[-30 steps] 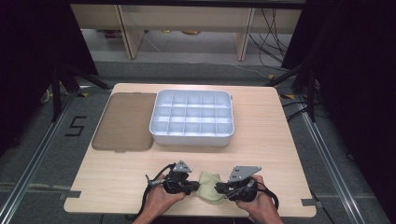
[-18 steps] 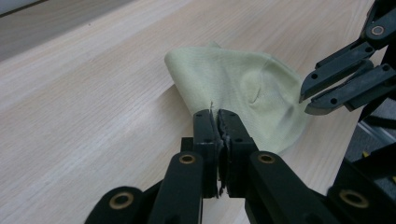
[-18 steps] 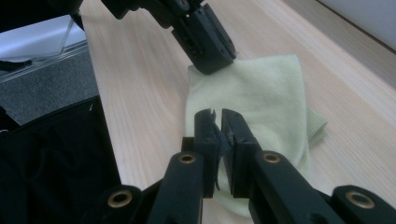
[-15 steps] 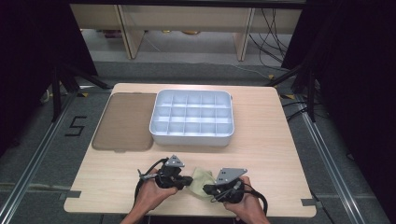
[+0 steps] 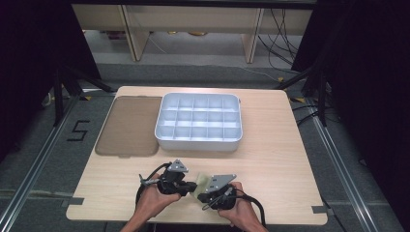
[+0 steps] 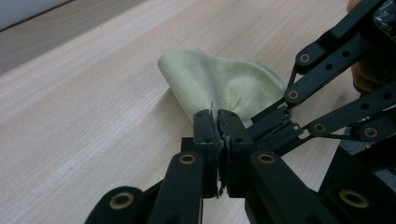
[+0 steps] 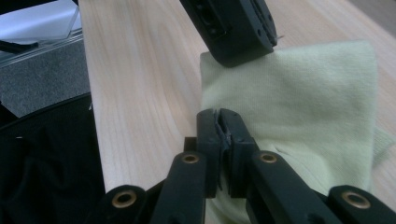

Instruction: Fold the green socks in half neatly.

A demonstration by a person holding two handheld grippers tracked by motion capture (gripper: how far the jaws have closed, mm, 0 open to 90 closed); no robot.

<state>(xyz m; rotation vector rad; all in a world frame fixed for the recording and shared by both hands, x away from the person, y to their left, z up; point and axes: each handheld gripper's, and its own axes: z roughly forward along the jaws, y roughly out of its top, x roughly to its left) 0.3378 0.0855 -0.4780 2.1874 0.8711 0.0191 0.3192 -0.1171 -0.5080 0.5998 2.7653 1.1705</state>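
Cloth [image 5: 200,182], pale yellow-green, was seen low in the centre of the high view, on the near edge of the wooden table [image 5: 270,159], pinched between the left gripper [image 5: 189,186] and the right gripper [image 5: 202,197]. The white compartment tray [image 5: 199,141] was placed above it in mid-frame, with a brown lid [image 5: 129,125] just to its left; both were well apart from the cloth.

In the left gripper view, the cloth [image 6: 224,84] was spread in the upper centre, and its near edge was clamped by the left gripper [image 6: 217,116], whose jaws were pressed together with only fabric between them. The linkage of the right gripper [image 6: 280,116] was seen coming in from the right of the frame to the same edge.

In the right gripper view, the cloth [image 7: 308,112] was laid across the right half, and a fold of it was caught by the right gripper [image 7: 218,116]; its jaws had just been closing and were now nearly shut on the fabric. The tip of the left gripper [image 7: 243,42] was seen at the top, on the cloth's far corner.

The step in hand was judged to be a two-point grip on one edge, taken for folding or lifting the cloth. For the next move, both grips would need to be kept firm and the two hands moved together, so that the edge is carried evenly and nothing slips out.
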